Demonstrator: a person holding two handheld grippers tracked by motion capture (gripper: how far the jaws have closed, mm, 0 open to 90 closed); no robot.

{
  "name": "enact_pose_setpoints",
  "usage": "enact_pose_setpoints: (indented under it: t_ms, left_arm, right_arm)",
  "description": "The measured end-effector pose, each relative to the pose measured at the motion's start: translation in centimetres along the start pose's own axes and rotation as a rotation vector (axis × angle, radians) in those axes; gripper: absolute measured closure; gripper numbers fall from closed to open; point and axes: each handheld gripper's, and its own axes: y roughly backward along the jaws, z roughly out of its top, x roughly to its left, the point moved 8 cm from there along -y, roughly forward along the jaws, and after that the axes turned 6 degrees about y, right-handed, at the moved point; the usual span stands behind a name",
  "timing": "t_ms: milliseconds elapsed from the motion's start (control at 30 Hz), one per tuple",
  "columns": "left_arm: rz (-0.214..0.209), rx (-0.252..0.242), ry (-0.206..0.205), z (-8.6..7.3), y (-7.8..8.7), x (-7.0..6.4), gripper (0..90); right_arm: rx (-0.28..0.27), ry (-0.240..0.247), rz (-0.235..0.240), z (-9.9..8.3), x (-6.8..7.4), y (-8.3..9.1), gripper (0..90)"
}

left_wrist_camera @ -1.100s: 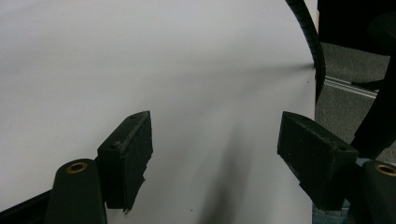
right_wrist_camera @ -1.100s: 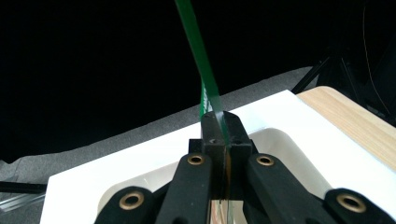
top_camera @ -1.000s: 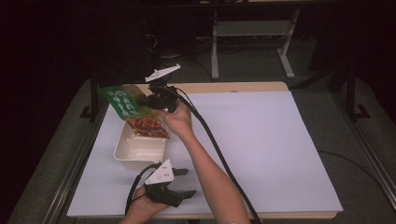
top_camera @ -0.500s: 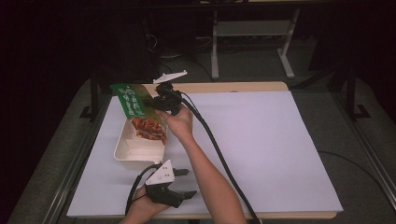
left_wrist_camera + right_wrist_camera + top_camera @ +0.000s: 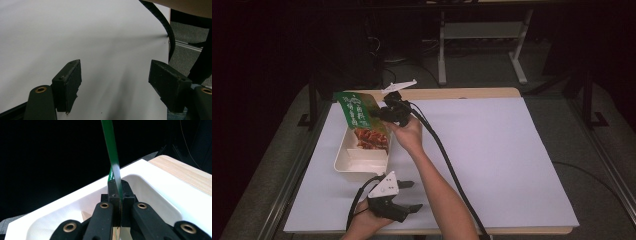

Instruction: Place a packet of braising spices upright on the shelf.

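Packet (image 5: 357, 114) of printed green film, pinched at one edge by the right hand-held gripper (image 5: 382, 114) and held tilted above the far end of the white tray (image 5: 346, 162). Jaws fully closed on the thin sheet, seen edge-on in the right gripper view as a green strip (image 5: 113, 157) rising from between the pads (image 5: 126, 192). Lower part of the packet, with its reddish food picture, hanging down into or just over the tray's far compartment; hard to tell whether touching the tray floor.

Left hand-held gripper (image 5: 404, 196) resting low near the front edge of the counter (image 5: 512, 165), jaws spread wide, nothing between them, pointed across bare white surface.

Likely light and limp: flat plastic film, prone to flop and swing below the grip point, slick enough to slide out of a weak pinch. Not fragile, though crushable if full. Best taken at a sealed edge or corner, where the film is doubled and stiffer, as here. Tray probably light too and liable to skid if the packet drags against its wall.
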Motion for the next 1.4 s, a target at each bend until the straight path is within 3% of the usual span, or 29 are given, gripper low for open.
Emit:
enact_pose_setpoints:
  t_ms: [300, 600, 667, 900, 1400]
  left_arm:
    - [-0.001, 0.009, -0.001, -0.1, -0.1, 0.0, 25.6]
    - [-0.001, 0.012, -0.003, -0.2, -0.1, 0.1, 25.6]
    - [0.000, 0.013, -0.004, -0.3, -0.1, 0.1, 25.6]
    - [0.000, 0.017, -0.001, -0.3, -0.3, 0.0, 25.4]
    - [0.007, 0.022, 0.007, -0.5, -0.3, 0.2, 24.4]
  right_arm:
    - [0.000, -0.005, 0.007, -0.7, -0.3, 0.4, 89.6]
    - [0.021, 0.005, -0.017, -0.7, -0.7, 0.6, 88.4]
    - [0.040, 0.008, -0.015, -0.8, -0.7, 0.8, 81.3]
    - [0.069, 0.019, -0.016, -0.8, -0.7, 1.7, 70.3]
    - [0.085, 0.018, -0.019, -1.2, -0.9, 4.7, 61.7]
